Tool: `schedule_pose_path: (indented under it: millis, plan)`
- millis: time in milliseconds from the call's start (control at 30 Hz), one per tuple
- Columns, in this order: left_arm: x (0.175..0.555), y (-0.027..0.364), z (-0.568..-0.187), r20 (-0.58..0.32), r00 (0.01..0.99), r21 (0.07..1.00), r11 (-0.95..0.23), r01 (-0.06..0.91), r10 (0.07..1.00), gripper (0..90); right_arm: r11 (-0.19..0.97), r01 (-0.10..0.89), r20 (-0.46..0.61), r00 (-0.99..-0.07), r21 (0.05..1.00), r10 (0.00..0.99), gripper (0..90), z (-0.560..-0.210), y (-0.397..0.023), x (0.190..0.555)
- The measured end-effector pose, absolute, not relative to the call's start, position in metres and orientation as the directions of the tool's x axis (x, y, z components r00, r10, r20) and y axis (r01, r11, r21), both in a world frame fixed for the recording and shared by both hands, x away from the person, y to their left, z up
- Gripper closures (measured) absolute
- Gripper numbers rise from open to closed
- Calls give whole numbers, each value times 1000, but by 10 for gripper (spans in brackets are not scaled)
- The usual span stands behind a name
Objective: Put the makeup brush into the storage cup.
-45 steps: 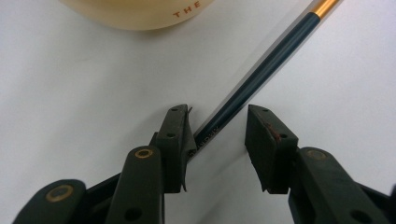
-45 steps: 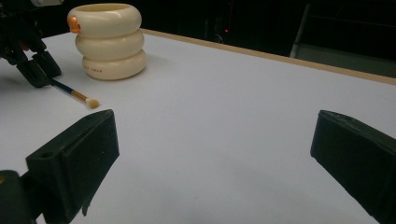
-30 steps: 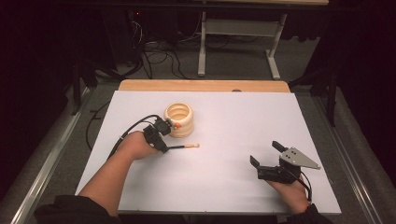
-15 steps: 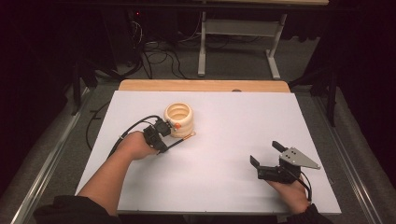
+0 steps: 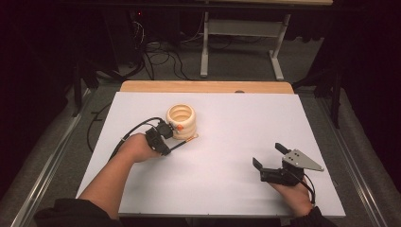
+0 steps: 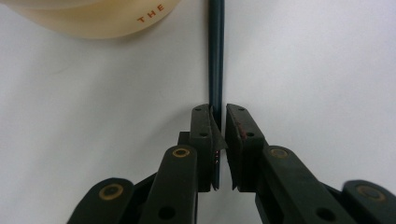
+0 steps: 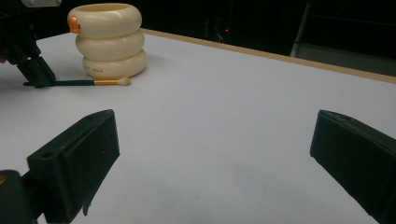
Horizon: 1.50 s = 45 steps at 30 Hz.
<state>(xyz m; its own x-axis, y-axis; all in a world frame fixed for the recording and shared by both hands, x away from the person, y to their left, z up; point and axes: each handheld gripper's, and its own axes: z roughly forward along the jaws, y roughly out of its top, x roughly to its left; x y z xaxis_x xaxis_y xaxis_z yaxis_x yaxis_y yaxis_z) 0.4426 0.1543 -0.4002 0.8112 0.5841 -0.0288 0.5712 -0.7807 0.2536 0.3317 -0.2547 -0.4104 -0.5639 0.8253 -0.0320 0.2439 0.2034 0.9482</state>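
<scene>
High view: the left gripper [image 5: 166, 140] is clamping the slim dark-handled brush [image 5: 182, 143], which since a second ago has swung in against the cream ringed ceramic holder [image 5: 182, 120].

Left gripper view: its jaws are pinching the handle, having just closed.

Right gripper view: the right gripper [image 7: 210, 163] is idling wide open and empty; lifting likely follows.

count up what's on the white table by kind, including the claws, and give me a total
Cream ring-stacked holder: 1
Makeup brush, dark handle, gold ferrule, pale tip: 1
Claws: 2, the left claw shut on the brush handle, the right claw open with nothing between its jaws
Total: 4
</scene>
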Motion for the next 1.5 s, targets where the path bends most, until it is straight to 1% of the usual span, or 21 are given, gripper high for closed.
schedule_pose_path:
  millis: [267,500,700,1000,1500]
  plan:
    - [444,156,-401,-44,807,258,-774,578,589,838,202,247,-29,-563,948,826,27,-411,-255,332]
    - [444,157,-401,-46,814,263,-779,570,579,842,200,250,-27,-562,947,827,28,-411,-255,332]
    - [446,158,-401,-60,803,260,-768,586,593,843,198,251,-25,-559,948,828,28,-411,-255,332]
    - [445,157,-400,-51,803,257,-769,585,594,844,197,250,-25,-557,948,830,28,-411,-256,332]
    - [438,152,-397,-7,817,271,-785,557,577,848,194,245,-26,-556,950,831,28,-410,-257,332]
